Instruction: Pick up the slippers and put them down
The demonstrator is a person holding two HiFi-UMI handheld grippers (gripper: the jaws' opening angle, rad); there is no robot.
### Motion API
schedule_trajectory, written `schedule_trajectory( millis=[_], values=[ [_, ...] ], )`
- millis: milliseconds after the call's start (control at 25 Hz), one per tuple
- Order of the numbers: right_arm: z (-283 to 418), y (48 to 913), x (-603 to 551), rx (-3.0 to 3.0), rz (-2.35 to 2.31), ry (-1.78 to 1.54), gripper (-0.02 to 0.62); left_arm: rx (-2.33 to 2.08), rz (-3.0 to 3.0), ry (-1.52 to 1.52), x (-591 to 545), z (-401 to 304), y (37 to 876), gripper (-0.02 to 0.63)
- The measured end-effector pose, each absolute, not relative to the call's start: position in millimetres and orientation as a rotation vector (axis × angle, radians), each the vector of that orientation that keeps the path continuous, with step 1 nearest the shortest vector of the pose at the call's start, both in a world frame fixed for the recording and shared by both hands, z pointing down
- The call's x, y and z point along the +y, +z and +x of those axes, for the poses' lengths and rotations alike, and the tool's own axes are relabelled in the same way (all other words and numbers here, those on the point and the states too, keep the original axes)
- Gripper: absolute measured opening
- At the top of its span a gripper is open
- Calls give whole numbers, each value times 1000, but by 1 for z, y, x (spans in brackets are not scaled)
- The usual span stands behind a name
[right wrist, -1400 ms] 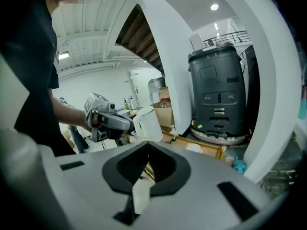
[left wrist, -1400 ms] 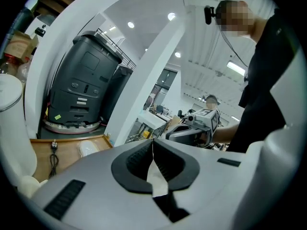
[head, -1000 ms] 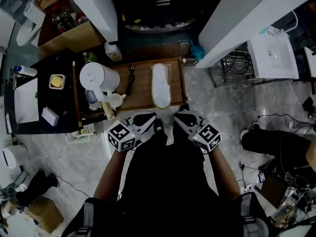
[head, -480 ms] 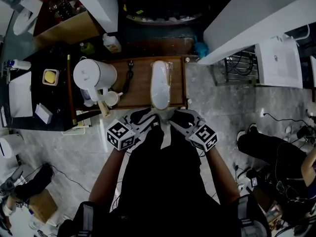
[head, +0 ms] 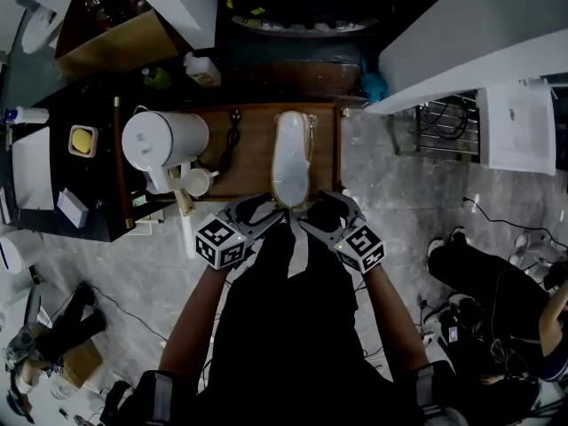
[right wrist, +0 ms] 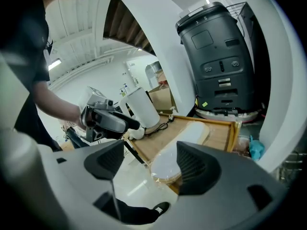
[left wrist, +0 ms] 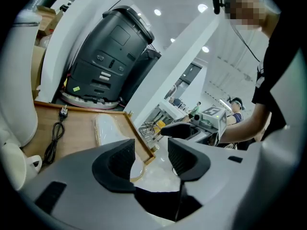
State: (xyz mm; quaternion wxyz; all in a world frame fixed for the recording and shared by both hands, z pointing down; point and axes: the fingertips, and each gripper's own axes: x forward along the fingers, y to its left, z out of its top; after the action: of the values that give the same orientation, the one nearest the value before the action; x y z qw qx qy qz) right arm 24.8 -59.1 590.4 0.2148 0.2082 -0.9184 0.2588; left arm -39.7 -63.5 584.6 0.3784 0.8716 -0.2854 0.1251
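Nearest the person, the left gripper [head: 256, 213] and the right gripper [head: 325, 211] are being held side by side, just short of the near edge of a wooden tray [head: 253, 162]. The jaws of both have just been opening and are now being kept wide apart, with nothing pressed between the pads. In each gripper view only the near end of the slippers [head: 291, 153] is being framed in the gap, beyond the tips.

The slippers are being seen as one flat, pale pair sealed in clear plastic film. They are lying lengthwise on the tray, with the near end reaching the rim or slightly over it. The pack is being judged light and soft, likely to droop if lifted by one end, and the film slippery and crinkly. A two-sided hold is therefore being favoured, with one gripper on each long edge close to the near end. Sole and film should be pinched together, not the loose wrap alone.

Farther left, a white kettle [head: 164, 140] and its cord [head: 232, 138] are being left apart from the pack.
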Motion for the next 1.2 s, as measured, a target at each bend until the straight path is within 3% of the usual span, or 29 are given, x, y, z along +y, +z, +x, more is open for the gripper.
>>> schedule_trajectory(
  millis=[160,440,1200],
  values=[
    [22,612,-65,-2520,560,749,376,-724,2192,355,-68,-40,608,241],
    [21,645,-82,-2476,640,1006,377,-746,2119,418,-74,-44,652,272],
    [23,710,-102,-2309,851,1222,376,-814,1998,415,-94,-60,714,301]
  ],
)
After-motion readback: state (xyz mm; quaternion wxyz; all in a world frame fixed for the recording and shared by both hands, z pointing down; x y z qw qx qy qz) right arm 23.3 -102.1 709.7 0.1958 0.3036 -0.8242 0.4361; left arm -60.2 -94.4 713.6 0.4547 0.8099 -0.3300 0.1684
